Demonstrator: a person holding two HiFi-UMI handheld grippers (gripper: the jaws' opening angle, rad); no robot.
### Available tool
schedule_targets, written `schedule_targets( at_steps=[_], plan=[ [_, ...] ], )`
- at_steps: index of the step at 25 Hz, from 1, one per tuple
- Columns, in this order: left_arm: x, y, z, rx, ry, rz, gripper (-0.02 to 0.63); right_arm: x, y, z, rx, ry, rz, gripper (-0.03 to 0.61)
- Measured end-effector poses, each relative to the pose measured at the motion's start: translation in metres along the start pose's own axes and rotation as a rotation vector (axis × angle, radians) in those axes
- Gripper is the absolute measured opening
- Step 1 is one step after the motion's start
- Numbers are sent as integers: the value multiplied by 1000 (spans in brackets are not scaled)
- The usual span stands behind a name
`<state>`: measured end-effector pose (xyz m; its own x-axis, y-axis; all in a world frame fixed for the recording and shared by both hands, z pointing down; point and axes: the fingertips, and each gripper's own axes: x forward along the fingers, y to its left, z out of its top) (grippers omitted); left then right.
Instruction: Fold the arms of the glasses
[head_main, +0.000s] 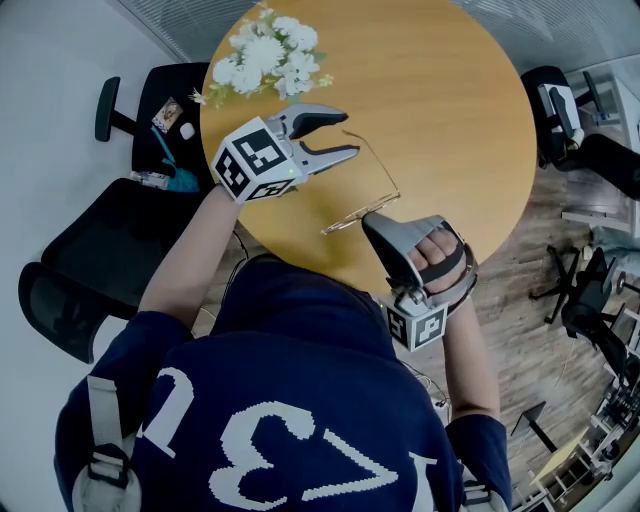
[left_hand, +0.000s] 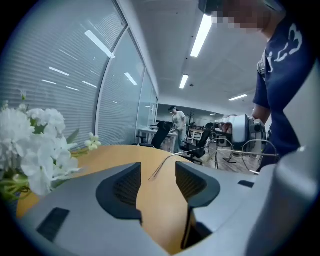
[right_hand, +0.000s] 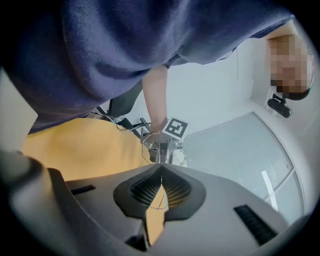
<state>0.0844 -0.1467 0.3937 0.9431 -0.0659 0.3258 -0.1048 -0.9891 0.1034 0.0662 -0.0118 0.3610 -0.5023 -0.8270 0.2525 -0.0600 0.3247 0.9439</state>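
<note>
- right tongs (head_main: 375, 222) are clamped shut on the glasses (head_main: 355, 218), pinching the thin wire frame by a lens; the right gripper view shows the wire between the closed pads (right_hand: 150, 187).
- left tongs (head_main: 348, 132) are wide open and hold nothing. the tip of one glasses arm (left_hand: 172, 156) sits just ahead of the gap, not touching either jaw.
- glasses are held over the near edge of the counter (head_main: 450, 110), between the two tongs. can't tell if they touch the wood.
- progress: that arm sticks straight out toward the left tongs, so it isn't folded yet. the second arm isn't clear in any view, can't say folded or not.
- likely left to do: push the open arm in against the frame, then check the other one.
- surface: round light wood counter, bare except white flowers (head_main: 265, 50) at the far edge.
- room: office, black chairs (head_main: 90, 230) beside the counter, wood floor (head_main: 540, 260), glass wall with blinds (left_hand: 60, 75), strip lights, another person (left_hand: 177, 120) far back.
</note>
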Motion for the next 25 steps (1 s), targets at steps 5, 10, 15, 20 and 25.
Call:
schedule_targets(
  at_steps=[5, 10, 15, 20, 25],
  plan=[
    [8, -7, -11, -49, 36, -85, 206, -1, -2, 0, -2, 8, -2, 28],
    [0, -15, -11, -84, 25, -139, 153, 1, -3, -6, 29, 28, 6, 28],
    [-14, -32, -3, -103, -7, -231, 150, 5, -1, -27, 55, 106, 8, 28],
    [-27, -61, 4, -123, -11, -384, 150, 9, 0, -47, 82, 177, 6, 26],
    [-29, -77, 4, -102, 1, -421, 150, 15, -4, -57, 118, 217, -4, 26]
  ],
)
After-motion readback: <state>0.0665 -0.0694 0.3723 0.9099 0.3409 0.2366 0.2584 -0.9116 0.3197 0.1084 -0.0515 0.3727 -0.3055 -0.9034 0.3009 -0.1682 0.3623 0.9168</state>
